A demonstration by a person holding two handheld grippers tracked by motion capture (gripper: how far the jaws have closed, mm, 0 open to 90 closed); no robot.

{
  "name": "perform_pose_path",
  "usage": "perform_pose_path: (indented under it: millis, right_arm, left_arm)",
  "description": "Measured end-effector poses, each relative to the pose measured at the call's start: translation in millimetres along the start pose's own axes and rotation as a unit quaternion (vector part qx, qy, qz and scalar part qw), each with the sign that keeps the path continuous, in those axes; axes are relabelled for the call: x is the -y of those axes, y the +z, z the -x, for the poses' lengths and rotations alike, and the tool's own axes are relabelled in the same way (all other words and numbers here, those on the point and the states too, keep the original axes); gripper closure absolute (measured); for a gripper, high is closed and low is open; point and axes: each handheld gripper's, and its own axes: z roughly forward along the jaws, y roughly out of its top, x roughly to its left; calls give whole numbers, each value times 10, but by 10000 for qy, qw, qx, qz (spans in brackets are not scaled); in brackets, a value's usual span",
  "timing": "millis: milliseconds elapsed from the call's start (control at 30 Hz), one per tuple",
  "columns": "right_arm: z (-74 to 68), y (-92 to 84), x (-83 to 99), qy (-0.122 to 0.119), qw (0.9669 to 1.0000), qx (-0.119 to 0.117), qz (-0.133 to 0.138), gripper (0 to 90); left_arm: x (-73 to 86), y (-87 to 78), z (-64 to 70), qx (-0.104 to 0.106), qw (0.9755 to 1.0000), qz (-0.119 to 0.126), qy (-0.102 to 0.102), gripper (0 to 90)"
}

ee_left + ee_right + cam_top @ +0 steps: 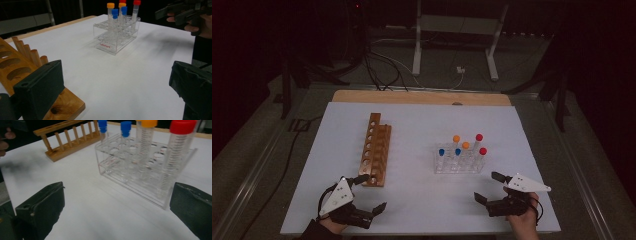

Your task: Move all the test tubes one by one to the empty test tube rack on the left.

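On the white table top (412, 200) a clear plastic rack (460, 164) stands right of centre, holding six capped tubes upright: two with blue caps (449, 151) at the near left, two with orange caps (461, 142) behind them, and two with red caps (481, 144) on the right. A wooden rack (376, 149) lies left of centre, running away from the person, its holes empty as far as the dim high view lets me tell.

The left gripper (372, 192) sits at the near left edge with its jaws spread wide and nothing between them; one jaw lies just beside the near end of the wooden rack. The right gripper (489, 187) rests at the near right, jaws also wide and empty, pointing at the clear rack and near its right end but apart from it.
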Motion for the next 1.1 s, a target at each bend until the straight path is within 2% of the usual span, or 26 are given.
perform_pose_path:
  millis: [300,400,500,600,633,767,900,1000,1100]
  right_arm:
    - [-34,-4,-55,29,9991,394,-141,0]
    - [-47,-10,-55,27,9981,610,-107,0]
    - [-63,-4,-62,17,9978,638,-161,0]
    - [-116,-15,-84,-37,9976,684,-32,0]
    - [-153,-21,-97,-79,9966,812,75,0]
    - [-186,-28,-116,-6,9961,855,230,0]
    - [-220,-40,-181,1,9954,922,265,0]
    - [-249,-69,-254,161,9946,980,295,0]
    - [-284,-91,-319,176,9938,1049,326,0]
  left_arm:
    - [6,-31,-18,-49,9999,44,-99,4]
    - [3,-38,-26,-62,9998,103,-133,5]
    - [7,-47,-28,-77,9998,106,-146,4]
    - [5,-52,-38,-73,9997,158,-178,4]
    - [5,-52,-39,-84,9997,153,-172,4]
    - [7,-52,-38,-98,9997,148,-189,4]
    - [4,-52,-29,-88,9997,121,-194,4]
    - [3,-49,-22,-51,9997,121,-191,4]
    - [-2,-52,-19,-44,9997,130,-180,4]
